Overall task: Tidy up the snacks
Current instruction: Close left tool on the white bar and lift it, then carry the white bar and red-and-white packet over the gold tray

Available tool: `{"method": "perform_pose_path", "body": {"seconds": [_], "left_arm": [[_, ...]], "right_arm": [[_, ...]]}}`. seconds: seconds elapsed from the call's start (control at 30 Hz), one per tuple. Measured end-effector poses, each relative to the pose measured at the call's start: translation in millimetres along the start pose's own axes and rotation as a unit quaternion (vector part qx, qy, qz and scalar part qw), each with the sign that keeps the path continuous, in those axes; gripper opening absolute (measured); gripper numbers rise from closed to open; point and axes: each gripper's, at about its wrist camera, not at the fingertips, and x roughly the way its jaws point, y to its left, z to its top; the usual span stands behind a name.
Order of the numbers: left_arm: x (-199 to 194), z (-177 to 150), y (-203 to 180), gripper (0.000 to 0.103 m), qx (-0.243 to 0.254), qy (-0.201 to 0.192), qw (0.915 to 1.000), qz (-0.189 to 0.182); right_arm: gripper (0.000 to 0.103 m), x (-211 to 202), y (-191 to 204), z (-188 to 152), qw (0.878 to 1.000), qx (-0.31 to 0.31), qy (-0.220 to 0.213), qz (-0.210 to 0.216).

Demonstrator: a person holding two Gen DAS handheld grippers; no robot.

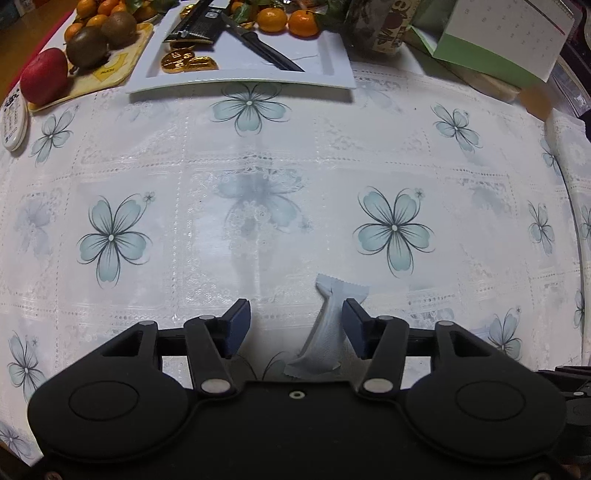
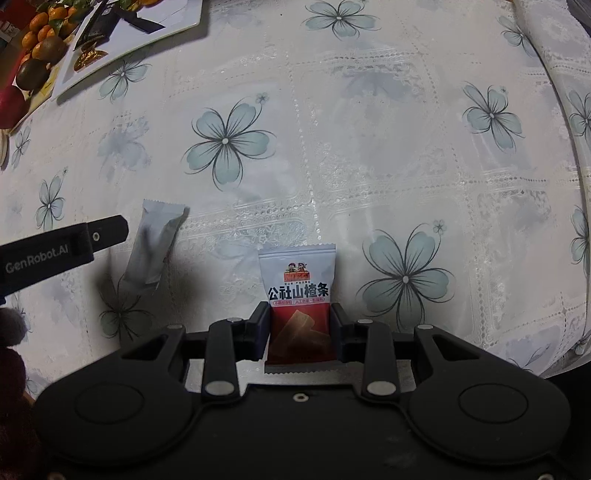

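Left wrist view, left to right: white remote [image 1: 14, 120] at the far-left table edge, red apple [image 1: 44, 75] and kiwis [image 1: 99, 37] on a yellow mat, then a white rectangular tray [image 1: 332, 70] at the far side holding gold foil coins [image 1: 186, 61], a dark snack packet [image 1: 195, 26] and a black knife [image 1: 266, 50]. Mandarins [image 1: 286, 20] sit behind the tray, a green box [image 1: 491, 55] at far right. Wide stretch of bare floral tablecloth [image 1: 258, 166] between tray and claw. The table edge curves down along the right side.

Left claw [image 1: 295, 314] is spread wide, gripping nothing. A plain silver snack packet [image 1: 328, 328] lies flat on the cloth inside the gap, close against the right finger [image 1: 354, 325], well apart from the left one. Can't tell if it touches.

Right wrist view: the left claw's finger [image 2: 107, 230] pokes in from the left edge, with the same silver packet [image 2: 155, 243] just beside it. Right claw [image 2: 299, 325] is closed on a hawthorn-strip snack packet [image 2: 297, 291], white top, red bottom, upright between the pads, top end sticking out forward. Open cloth ahead and to the right. The cloth drapes over the table edge at far right.
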Motion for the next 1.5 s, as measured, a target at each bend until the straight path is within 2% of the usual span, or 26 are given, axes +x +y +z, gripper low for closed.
{"method": "perform_pose_path", "body": {"seconds": [0.23,0.47,0.53,0.57,0.6,0.77,0.93,1.2,1.5], "left_arm": [[10.2,-3.5,-20.2,0.06,0.044,0.011,0.9989,0.008],[21.8,-5.1,-26.9,0.059,0.043,0.012,0.9986,0.026],[24.6,-5.9,-28.6,0.054,0.042,0.013,0.9987,0.024],[26.8,-6.3,-28.9,0.033,0.039,0.017,0.9989,0.02],[28.7,-7.0,-28.1,0.027,0.031,0.023,0.9991,0.02],[14.1,-17.6,-27.6,0.026,0.016,0.003,0.999,0.042],[-24.6,-46.9,-27.1,0.026,0.013,-0.036,0.9978,0.055],[-68.1,-113.3,-18.5,0.026,0.0,-0.048,0.9957,0.079],[-91.1,-170.3,-12.5,0.026,-0.012,-0.028,0.9958,0.086]], "right_arm": [[0.034,4.3,1.8,-0.7,1.0,-0.001,0.01,0.002],[0.035,-0.3,-0.1,-0.6,1.0,-0.003,0.007,0.005],[0.035,-1.3,-0.8,-0.7,1.0,-0.003,0.005,0.002],[0.035,-2.1,-1.3,-1.1,1.0,-0.004,0.003,0.0],[0.034,-3.0,-2.0,-1.7,1.0,-0.005,0.001,-0.002],[0.035,-10.0,-8.0,-5.8,1.0,-0.007,-0.016,-0.007],[0.034,-22.3,-10.5,-11.9,0.998,-0.01,-0.053,-0.015],[0.034,-43.7,-9.5,-39.0,0.993,-0.021,-0.109,-0.032],[0.034,-34.6,-9.2,-104.4,0.996,-0.024,-0.086,-0.009]]}}
